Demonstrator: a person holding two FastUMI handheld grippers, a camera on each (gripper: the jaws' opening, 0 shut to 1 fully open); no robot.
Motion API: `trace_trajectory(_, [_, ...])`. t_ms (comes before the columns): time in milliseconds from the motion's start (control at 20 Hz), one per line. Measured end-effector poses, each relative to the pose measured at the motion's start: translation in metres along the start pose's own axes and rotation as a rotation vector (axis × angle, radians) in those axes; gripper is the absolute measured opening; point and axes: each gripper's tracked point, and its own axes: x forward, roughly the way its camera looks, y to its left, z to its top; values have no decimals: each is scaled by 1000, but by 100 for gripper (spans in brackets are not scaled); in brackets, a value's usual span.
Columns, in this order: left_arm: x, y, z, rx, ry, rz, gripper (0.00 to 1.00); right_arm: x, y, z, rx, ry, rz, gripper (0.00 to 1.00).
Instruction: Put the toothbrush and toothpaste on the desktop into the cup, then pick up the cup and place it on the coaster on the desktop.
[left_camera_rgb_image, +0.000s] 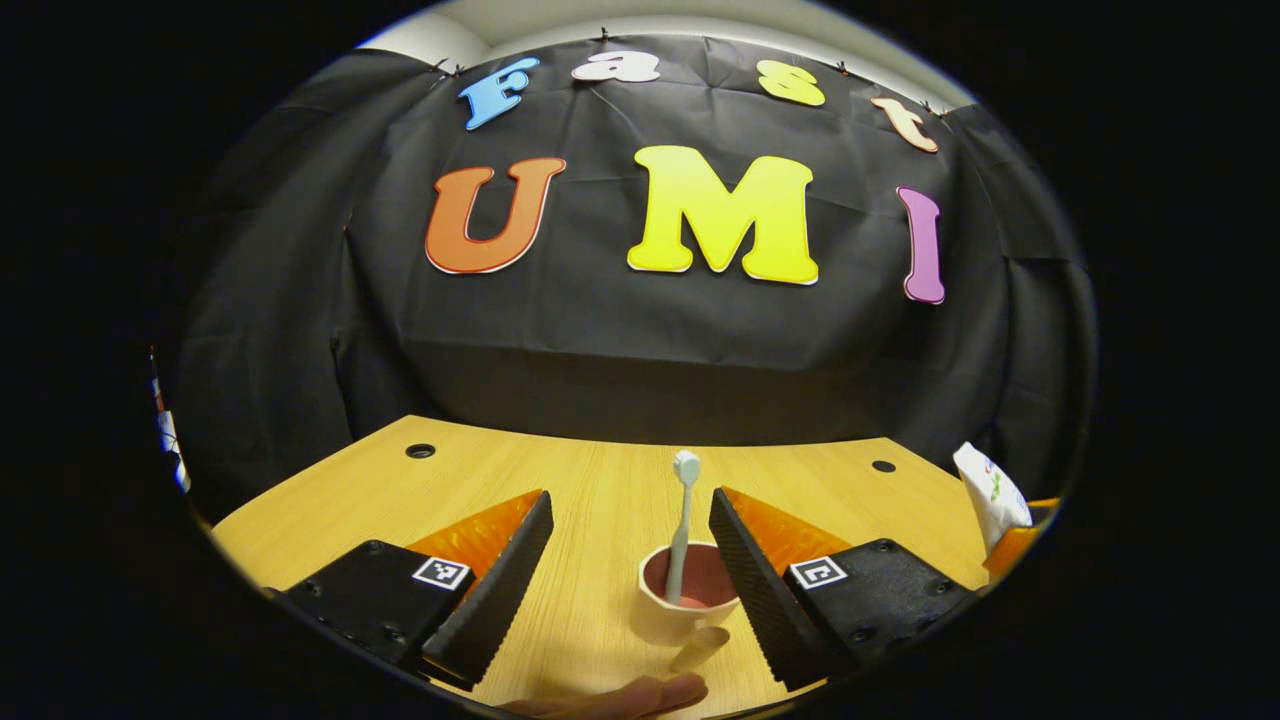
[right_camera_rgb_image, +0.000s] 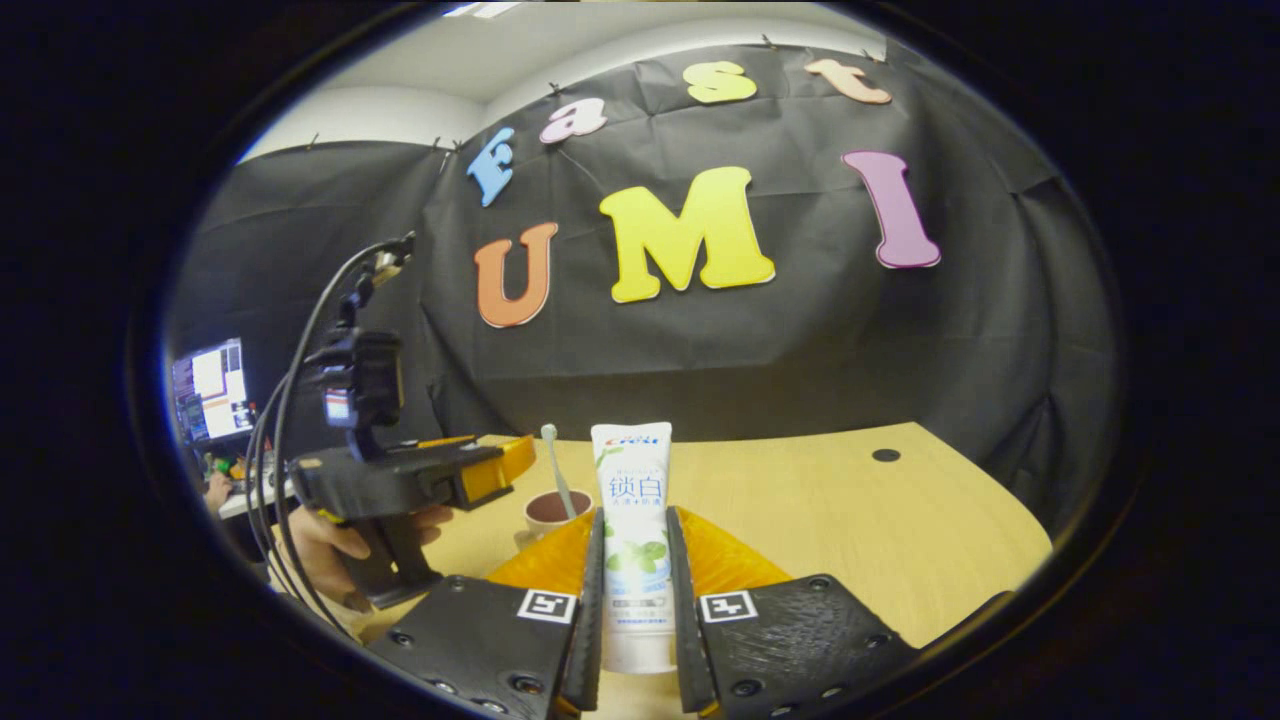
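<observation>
Lower centre, the right tongs (right_camera_rgb_image: 636, 600) clamp an upright toothpaste (right_camera_rgb_image: 633, 540). The left tongs (left_camera_rgb_image: 630, 580) stand apart around a cup (left_camera_rgb_image: 690, 595) holding a toothbrush (left_camera_rgb_image: 682, 530).

The cup (left_camera_rgb_image: 688, 592) with its upright toothbrush (left_camera_rgb_image: 682, 530) stood between the left gripper's (left_camera_rgb_image: 630, 560) spread fingers. Bare desktop (left_camera_rgb_image: 600, 480) lay beyond it.

We see a pale, white-headed toothbrush (left_camera_rgb_image: 683, 530) standing head-up and leaning slightly inside a cream handled cup with a dusky pink interior (left_camera_rgb_image: 688, 598) on the light wooden desktop (left_camera_rgb_image: 600, 500), while a white toothpaste tube with green leaf print (right_camera_rgb_image: 634, 545) stands upright, gripped from both sides.
</observation>
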Motion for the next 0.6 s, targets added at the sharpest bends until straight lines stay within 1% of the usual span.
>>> trace_trajectory(150, [-17, 5, -11, -25, 7, -12, 100, 20, 9, 10, 31, 2, 14, 30])
trace_trajectory(300, [-37, 20, -21, -16, -7, 3, 100, 43, 18, 25, 27, -22, 5, 30])
trace_trajectory(350, [-42, 23, -26, -16, -2, 2, 100, 52, 22, 28, 30, -28, 6, 28])
trace_trajectory(400, [-47, 25, -31, -14, 6, 0, 100, 60, 28, 31, 31, -32, 7, 28])
trace_trajectory(450, [-53, 28, -35, -17, 8, 2, 100, 69, 33, 32, 28, -31, 7, 30])
trace_trajectory(600, [-65, 34, -43, -16, 10, -2, 100, 93, 50, 33, -3, -37, 11, 30])
